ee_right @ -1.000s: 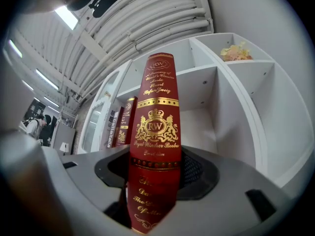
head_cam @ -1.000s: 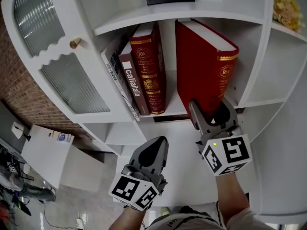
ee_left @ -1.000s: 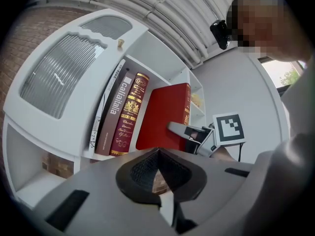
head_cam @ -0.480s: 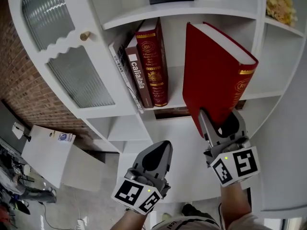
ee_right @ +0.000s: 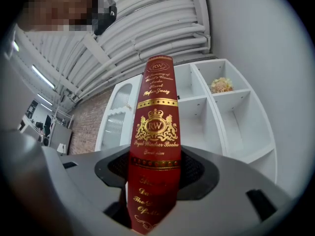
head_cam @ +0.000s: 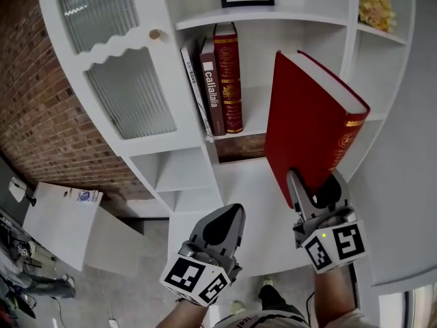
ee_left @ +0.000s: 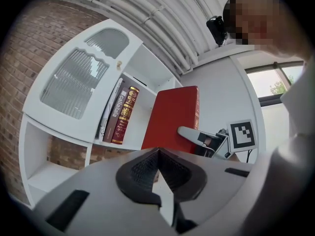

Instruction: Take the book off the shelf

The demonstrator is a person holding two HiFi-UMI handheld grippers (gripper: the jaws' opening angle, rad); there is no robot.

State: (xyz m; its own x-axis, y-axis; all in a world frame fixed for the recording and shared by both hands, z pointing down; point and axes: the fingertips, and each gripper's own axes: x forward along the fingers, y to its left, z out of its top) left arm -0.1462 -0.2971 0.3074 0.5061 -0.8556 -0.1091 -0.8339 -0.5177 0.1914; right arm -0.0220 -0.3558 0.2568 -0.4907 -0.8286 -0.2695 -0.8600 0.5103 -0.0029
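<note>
Held the red book [head_cam: 307,121] clamped in the right gripper's [head_cam: 315,183] jaws, off the shelf [head_cam: 256,111] (three books [head_cam: 218,87] standing there); left gripper's [head_cam: 229,214] jaws together, empty.

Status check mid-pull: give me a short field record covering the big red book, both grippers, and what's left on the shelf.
red book: out of its slot, in the air in front of the shelf, tilted
right gripper: shut on the red book at its lower end, spine facing the gripper
left gripper: shut, holding nothing, low and apart from the red book
shelf: three books stand leaning at the compartment's left
task state: red book looks clear of the shelf
</note>
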